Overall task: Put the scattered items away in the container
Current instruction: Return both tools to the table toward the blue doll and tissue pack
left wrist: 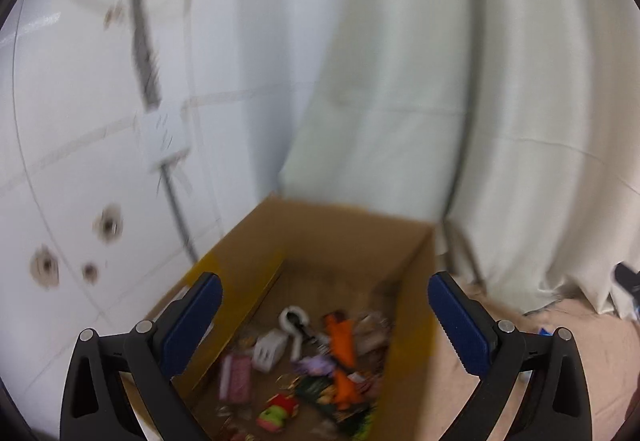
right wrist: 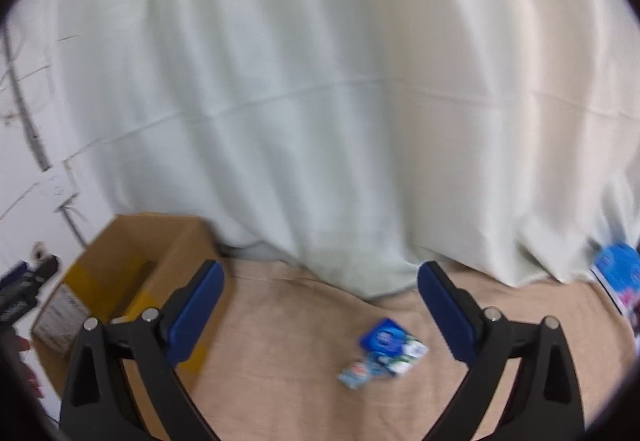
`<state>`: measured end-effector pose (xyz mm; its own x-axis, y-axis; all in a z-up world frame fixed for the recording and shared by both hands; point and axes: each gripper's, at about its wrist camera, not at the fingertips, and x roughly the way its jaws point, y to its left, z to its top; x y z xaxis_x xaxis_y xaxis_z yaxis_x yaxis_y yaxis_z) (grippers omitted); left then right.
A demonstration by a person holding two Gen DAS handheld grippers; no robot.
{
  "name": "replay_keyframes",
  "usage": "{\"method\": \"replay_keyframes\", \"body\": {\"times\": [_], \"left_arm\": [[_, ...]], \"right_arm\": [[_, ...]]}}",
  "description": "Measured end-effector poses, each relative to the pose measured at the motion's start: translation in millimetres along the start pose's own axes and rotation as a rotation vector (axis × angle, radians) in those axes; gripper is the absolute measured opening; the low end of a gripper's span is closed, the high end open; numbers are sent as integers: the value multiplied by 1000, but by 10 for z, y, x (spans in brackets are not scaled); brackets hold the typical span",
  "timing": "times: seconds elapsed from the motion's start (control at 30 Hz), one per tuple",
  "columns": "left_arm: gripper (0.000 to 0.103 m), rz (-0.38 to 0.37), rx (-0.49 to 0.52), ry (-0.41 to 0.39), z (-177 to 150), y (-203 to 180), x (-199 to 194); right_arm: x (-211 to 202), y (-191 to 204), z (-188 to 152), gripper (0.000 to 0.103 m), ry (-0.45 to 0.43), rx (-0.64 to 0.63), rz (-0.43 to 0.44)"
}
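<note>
A cardboard box [left wrist: 332, 241] of small items is seen directly below the wide-spread, empty left gripper [left wrist: 325, 315]. A blue packet [right wrist: 386, 353] is left on the tan cloth [right wrist: 280, 321], between the wide-spread, empty right gripper's [right wrist: 320, 301] fingers.

A lived-in room of a home was suggested. A pale curtain [right wrist: 320, 101] was hung in long folds down to a surface covered by a beige cloth [right wrist: 288, 341]. A white tiled wall [left wrist: 72, 121] was marked by drill holes [left wrist: 107, 225], and a cable [left wrist: 144, 41] was run down it to a wall socket [left wrist: 164, 137].
</note>
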<state>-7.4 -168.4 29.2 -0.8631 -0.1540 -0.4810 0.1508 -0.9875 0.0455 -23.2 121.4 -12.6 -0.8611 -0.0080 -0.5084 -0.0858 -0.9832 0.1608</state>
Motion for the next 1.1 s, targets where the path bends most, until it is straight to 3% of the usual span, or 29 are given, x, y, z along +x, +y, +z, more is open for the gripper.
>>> {"method": "replay_keyframes", "body": {"times": [0.13,0.33,0.47,0.8,0.97,1.1], "left_arm": [[103,-140,72,-7,12,-532,-109],[103,-289,170,35,-155,-1198,-14],[103,-272,233,65,-331,-1511,153],[103,-378,324,220,-874,-2053,575],[103,-470,342,228,-1102,-2141,736],[103,-451,446,220,-1265,-2181,891]], "right_arm": [[5,-350,-106,99,9,23,-57],[45,-750,-232,103,40,39,-66],[183,-900,-316,103,98,26,-47],[387,-1087,-572,103,149,-107,-17],[523,-1129,-663,103,208,-170,-20],[560,-1147,-708,103,218,-176,8]]}}
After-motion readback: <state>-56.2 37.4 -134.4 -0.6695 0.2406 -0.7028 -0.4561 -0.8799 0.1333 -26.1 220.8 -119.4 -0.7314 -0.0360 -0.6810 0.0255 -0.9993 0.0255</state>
